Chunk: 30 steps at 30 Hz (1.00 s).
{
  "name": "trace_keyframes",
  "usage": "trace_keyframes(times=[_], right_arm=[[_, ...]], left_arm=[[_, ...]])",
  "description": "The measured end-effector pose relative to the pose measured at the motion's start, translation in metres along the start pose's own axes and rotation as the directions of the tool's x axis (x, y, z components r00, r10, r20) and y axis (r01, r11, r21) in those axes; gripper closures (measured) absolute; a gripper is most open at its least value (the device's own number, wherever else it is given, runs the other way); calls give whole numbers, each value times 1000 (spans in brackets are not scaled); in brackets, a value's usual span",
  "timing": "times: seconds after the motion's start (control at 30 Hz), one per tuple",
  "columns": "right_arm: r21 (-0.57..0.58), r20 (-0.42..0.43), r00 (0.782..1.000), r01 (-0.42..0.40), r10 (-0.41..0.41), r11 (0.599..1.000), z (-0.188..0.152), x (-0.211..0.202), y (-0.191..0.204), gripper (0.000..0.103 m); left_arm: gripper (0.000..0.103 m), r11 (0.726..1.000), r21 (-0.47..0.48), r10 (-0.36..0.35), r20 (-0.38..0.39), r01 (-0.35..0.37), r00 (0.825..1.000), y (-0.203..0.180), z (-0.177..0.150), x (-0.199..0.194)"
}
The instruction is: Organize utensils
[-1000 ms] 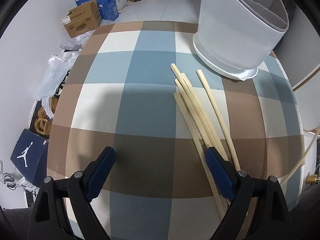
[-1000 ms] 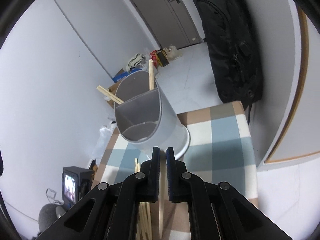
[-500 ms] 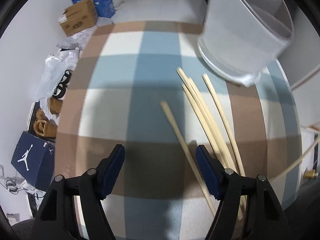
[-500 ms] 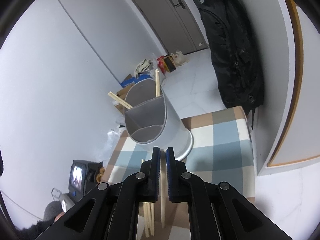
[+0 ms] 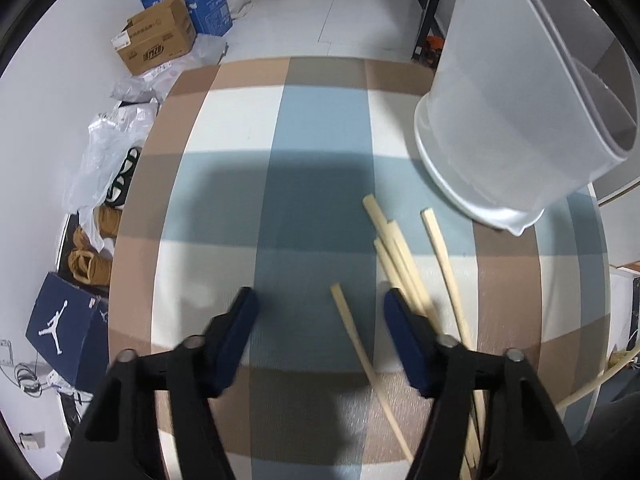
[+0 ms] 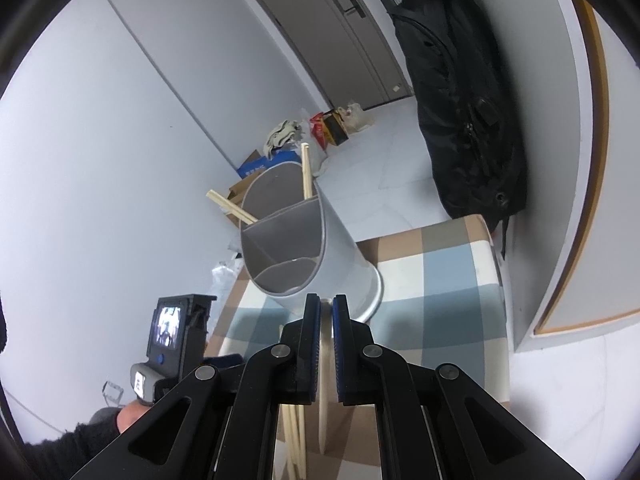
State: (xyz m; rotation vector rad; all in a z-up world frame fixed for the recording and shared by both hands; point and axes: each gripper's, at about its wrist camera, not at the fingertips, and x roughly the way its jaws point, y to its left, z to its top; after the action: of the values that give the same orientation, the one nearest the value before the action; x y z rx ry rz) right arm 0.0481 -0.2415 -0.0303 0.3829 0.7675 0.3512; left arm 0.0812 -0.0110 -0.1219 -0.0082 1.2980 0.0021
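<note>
My left claw is closing around one chopstick; only my right claw's view, pinched together, shows sticks inside the holder.

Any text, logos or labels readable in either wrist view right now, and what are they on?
No word reads clearly.
Brown cardboard box: dark print and white label, too blurred.
Blue carton: white print, too small.
Navy shoebox: white jumping-figure logo, no words.
Door: small sticker, unreadable.

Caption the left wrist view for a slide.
Left tool closing around a lone chopstick on the checked tablecloth, more chopsticks and the grey utensil holder beyond.
</note>
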Motion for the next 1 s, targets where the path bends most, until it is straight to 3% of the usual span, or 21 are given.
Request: trace_keyframes(times=[0.07,0.13,0.17,0.4,0.6,0.73,0.8,0.93,1.0], right_arm=[[0,-1,1000,3,-3,1000,0,1,-1,98],[-5,-1,1000,7,-7,1000,1,2,0,98],[-9,-1,1000,9,-9,1000,1,2,0,98],[-52,28,999,19,-18,998,1,3,9,98],[-69,83,996,-17,23,997,3,-8,25,98],[-118,122,991,-31,45,993,5,-16,43,98],[-146,133,990,-16,36,989,5,-17,50,98],[-146,122,992,-10,28,989,0,-15,50,98],[-122,113,993,-11,25,992,-2,-14,46,98]], left_arm=[[73,1000,23,-4,4,4,1000,-2,3,-2],[97,999,34,-19,0,19,1000,-4,5,-3],[100,999,32,-39,-3,39,999,-3,6,-3],[101,995,48,-96,147,90,984,-1,2,-37],[101,986,111,-151,315,122,937,1,-12,-91],[102,981,143,-173,351,130,920,-5,-18,-109],[102,980,134,-181,337,144,924,-1,-12,-104],[101,985,78,-167,213,153,963,5,-10,-68],[88,990,59,-132,130,125,983,4,-10,-47]])
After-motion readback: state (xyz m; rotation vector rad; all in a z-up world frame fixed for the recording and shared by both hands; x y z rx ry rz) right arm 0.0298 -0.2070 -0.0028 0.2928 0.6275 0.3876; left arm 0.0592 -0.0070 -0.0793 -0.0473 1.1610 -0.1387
